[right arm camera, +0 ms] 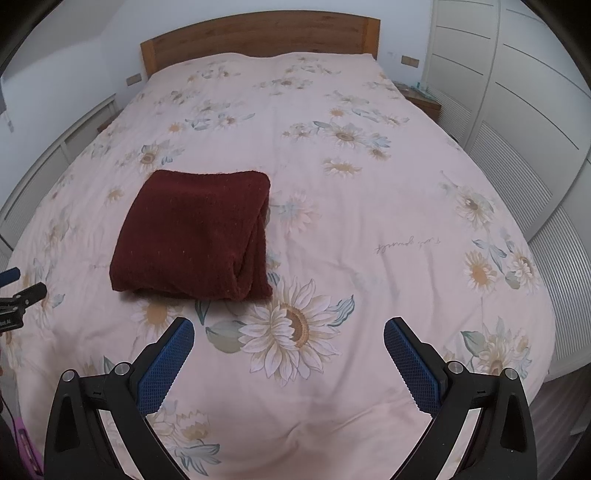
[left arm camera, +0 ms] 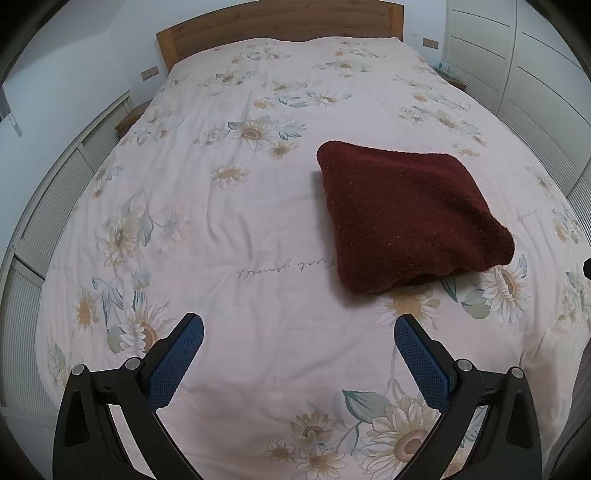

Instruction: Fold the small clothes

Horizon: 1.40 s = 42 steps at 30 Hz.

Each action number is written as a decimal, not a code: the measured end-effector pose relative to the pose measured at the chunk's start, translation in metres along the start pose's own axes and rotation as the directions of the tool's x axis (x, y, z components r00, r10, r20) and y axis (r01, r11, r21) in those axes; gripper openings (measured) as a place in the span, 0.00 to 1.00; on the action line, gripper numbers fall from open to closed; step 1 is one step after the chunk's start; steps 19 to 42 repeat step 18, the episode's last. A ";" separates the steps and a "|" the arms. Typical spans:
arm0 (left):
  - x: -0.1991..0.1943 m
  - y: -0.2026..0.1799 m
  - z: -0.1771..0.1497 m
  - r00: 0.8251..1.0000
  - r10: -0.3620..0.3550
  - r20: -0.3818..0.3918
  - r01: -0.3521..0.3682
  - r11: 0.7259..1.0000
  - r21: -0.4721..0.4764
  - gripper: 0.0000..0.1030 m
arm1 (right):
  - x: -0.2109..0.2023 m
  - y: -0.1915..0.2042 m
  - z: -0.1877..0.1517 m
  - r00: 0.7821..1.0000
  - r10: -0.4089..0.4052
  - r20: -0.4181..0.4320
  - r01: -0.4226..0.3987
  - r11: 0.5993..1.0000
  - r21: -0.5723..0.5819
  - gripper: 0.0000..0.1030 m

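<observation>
A dark red knitted garment lies folded into a thick, roughly square bundle on the bed, resting on a pale pink cover printed with sunflowers. In the left wrist view it sits ahead and to the right of the left gripper; in the right wrist view the same bundle sits ahead and to the left of the right gripper. So it lies between the two tools, a little forward of both. Its near edge shows stacked layers, and on its right side the fold rolls over in a rounded lip. Both grippers hover above the cover with their blue-padded fingers spread wide, holding nothing and well apart from the cloth. At the far left edge of the right wrist view a blue tip and black frame poke in, most likely part of the left gripper, though too little shows to be sure. A line of cursive writing is printed on the cover just left of the bundle. A wooden headboard stands at the far end, and white slatted cupboard doors run along the right side.
</observation>
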<state>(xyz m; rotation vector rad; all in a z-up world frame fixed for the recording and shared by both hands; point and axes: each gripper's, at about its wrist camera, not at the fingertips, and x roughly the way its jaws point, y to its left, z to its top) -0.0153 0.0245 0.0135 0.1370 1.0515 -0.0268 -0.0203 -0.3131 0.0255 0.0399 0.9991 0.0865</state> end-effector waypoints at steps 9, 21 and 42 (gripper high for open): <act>-0.001 -0.002 0.000 1.000 0.001 0.001 -0.001 1.000 -0.004 0.99 | 0.000 0.001 0.000 1.000 0.001 -0.003 -0.001 1.000 -0.007 0.99; -0.001 0.002 0.001 1.000 -0.009 -0.002 0.009 1.000 0.002 0.99 | 0.001 0.000 0.001 1.000 0.000 -0.002 0.000 1.000 -0.005 0.99; -0.001 0.002 0.001 1.000 -0.009 -0.002 0.009 1.000 0.002 0.99 | 0.001 0.000 0.001 1.000 0.000 -0.002 0.000 1.000 -0.005 0.99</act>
